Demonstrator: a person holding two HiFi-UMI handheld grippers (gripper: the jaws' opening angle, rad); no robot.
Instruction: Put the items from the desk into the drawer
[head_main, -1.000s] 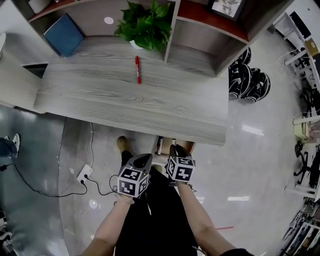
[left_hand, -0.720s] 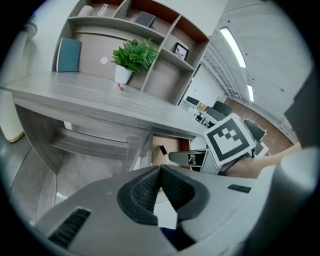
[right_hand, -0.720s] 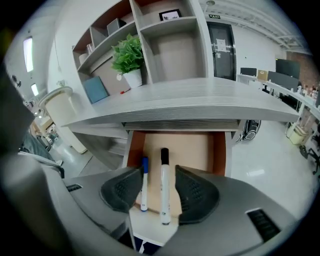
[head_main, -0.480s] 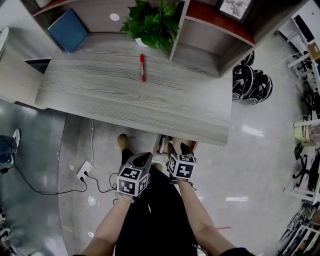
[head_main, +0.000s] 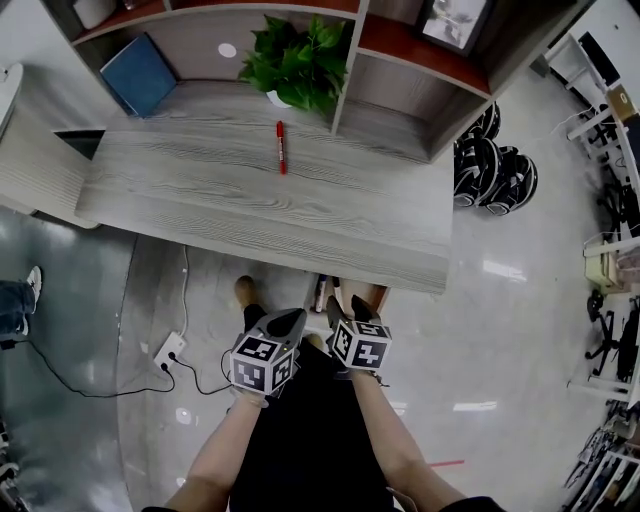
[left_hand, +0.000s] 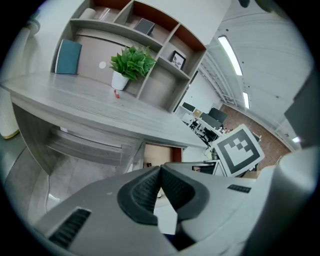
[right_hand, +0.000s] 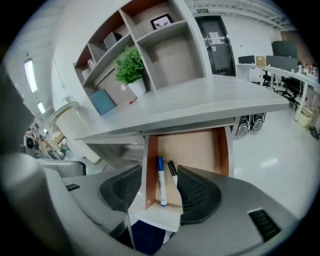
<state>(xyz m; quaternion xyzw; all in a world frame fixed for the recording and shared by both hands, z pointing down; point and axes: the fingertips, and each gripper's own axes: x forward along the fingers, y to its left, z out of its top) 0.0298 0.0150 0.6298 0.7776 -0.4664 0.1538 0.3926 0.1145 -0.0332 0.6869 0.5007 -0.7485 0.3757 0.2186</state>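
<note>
Desk drawer holds markers; right claw just spread empty, left claw pressed together.

Open-plan office. Grey wood-grain table with built-in shelf unit holding potted plant, blue folder, framed picture. Glossy grey floor, power strip with cable beside table. Beyond: rows of workstations with monitors, glass door under green exit sign, long ceiling strip lights.

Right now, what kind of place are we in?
Probably an office: a wood-grain desk with an open drawer, a shelf unit holding a potted plant, and monitors farther back.
</note>
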